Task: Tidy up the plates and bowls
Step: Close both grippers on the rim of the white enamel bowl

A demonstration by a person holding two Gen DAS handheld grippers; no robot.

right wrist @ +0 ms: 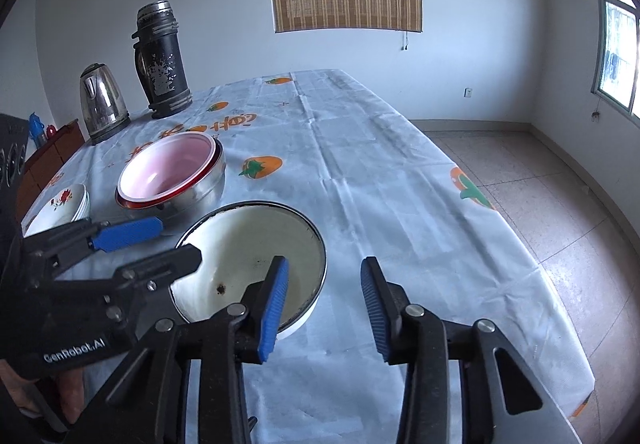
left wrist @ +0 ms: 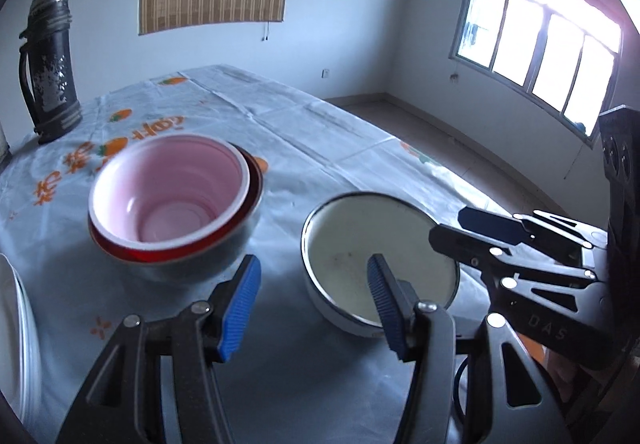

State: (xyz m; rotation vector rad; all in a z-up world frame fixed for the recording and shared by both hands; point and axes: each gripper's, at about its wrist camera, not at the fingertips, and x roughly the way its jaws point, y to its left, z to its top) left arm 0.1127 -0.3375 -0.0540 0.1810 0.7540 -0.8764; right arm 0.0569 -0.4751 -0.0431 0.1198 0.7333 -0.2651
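Two grippers flank my white enamel bowl near the table's front edge: right gripper spread, one finger seemingly inside its rim; left gripper spread, empty. Nested pink bowl lies beyond-left, nearer my left.

Pink bowl nested in steel bowl w/ red rim; white enamel bowl nearer (empty, upright), plates at left.

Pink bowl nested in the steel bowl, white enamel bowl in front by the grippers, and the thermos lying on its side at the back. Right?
Not quite: the thermos stands upright, as the right wrist view shows. The pink bowl does sit nested in the steel bowl, with the white enamel bowl in front.
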